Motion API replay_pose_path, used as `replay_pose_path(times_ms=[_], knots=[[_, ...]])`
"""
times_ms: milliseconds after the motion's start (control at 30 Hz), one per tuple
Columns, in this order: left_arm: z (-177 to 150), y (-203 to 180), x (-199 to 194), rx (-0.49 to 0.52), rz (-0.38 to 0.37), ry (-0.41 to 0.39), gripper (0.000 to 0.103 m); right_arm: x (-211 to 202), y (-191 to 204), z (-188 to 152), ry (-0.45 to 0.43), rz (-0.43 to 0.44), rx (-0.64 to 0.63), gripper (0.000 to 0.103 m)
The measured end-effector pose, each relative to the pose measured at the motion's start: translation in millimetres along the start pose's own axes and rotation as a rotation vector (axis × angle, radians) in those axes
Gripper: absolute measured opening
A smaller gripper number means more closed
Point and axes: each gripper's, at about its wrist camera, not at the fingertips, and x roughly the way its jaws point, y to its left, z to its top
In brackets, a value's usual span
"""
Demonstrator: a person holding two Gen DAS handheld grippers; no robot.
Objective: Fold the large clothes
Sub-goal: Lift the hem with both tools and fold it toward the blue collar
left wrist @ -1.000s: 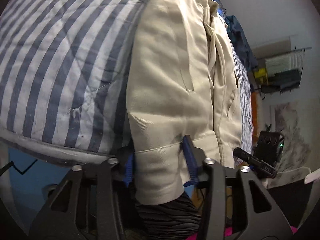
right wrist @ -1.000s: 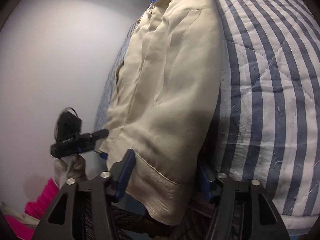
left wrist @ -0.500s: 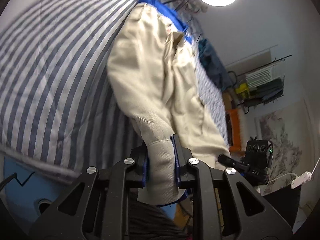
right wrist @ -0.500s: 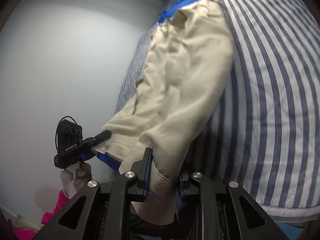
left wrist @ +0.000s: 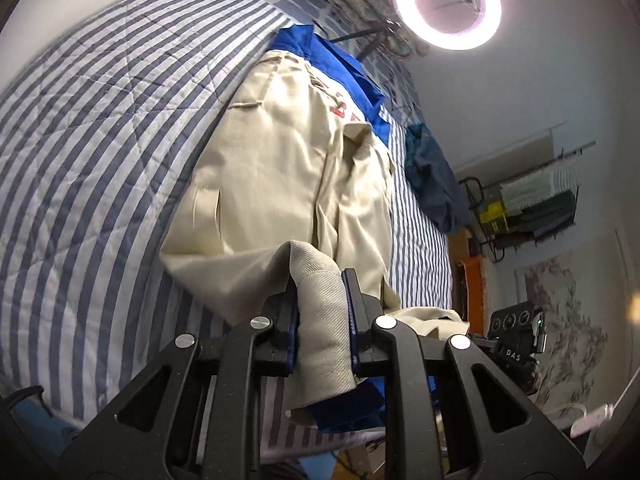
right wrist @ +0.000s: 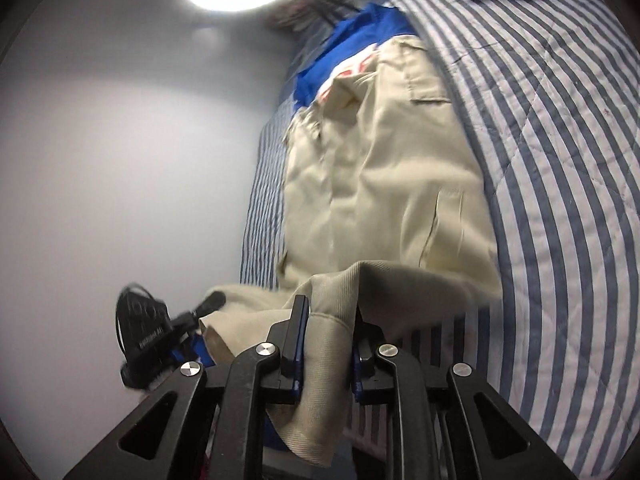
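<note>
Your left gripper (left wrist: 320, 316) is pinching the hem of the beige pants (left wrist: 280, 176). The cloth bunches up between its two fingers (left wrist: 289, 312) and hangs down below them. A bit of blue fabric (left wrist: 348, 406) hangs there too, just under the pinched cloth.

Your right gripper (right wrist: 326, 340) is closing on the other hem of the same pants (right wrist: 384, 184). The pads already press on the cloth, and a flap of it droops below them.

The rest of the pants stretches away in front of both grippers, lying on a bed with a blue and white striped quilt (left wrist: 92, 152). The near end of the pants is lifted off the quilt up to your grippers. At the far end of the pants, a blue garment (left wrist: 340, 68) lies partly under them, with some red letters showing at the edge.

Beyond that, up high, a ring light (left wrist: 446, 4) shines. To the right of your left gripper you can see the other gripper's camera block (left wrist: 516, 336). A dark blue cloth (left wrist: 432, 176) lies on the bed's far right side, near a wire rack (left wrist: 532, 204) on the wall.
</note>
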Motion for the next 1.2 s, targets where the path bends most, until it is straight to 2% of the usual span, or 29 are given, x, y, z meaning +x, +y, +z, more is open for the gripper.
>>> replay_pose_path(times_ms=[200,400,533,633,700,767,867,933,1033,1100,1200], knots=[[17,14,38,-0.021,0.027,-0.027,0.017,25,-17,37,-0.004,-0.040,0.040,0.016],[32,23,67,-0.018,0.048,-0.009,0.018,49,-42,60,0.024,-0.068,0.101,0.017],[40,27,77,-0.025,0.047,0.021,0.020,55,-56,67,0.027,-0.044,0.161,0.024],[45,33,81,-0.064,0.017,0.054,0.022,44,-62,69,0.017,-0.010,0.181,0.040],[50,37,81,-0.092,-0.014,0.062,0.024,35,-63,70,-0.010,0.011,0.191,0.074],[54,38,77,-0.117,-0.041,0.060,0.026,20,-65,73,-0.060,0.039,0.218,0.090],[60,37,67,-0.139,-0.074,0.046,0.034,-1,-61,77,-0.098,0.044,0.198,0.088],[63,37,58,-0.155,-0.080,0.028,0.045,-17,-50,74,-0.117,0.027,0.122,0.085],[67,37,44,-0.150,-0.071,-0.035,0.060,-25,-29,62,-0.113,0.000,-0.005,0.072],[70,38,35,-0.150,-0.071,-0.068,0.060,-21,-15,51,-0.088,-0.011,-0.086,0.056],[73,39,22,-0.137,-0.056,-0.101,0.060,0,13,31,-0.024,-0.056,-0.237,0.040]])
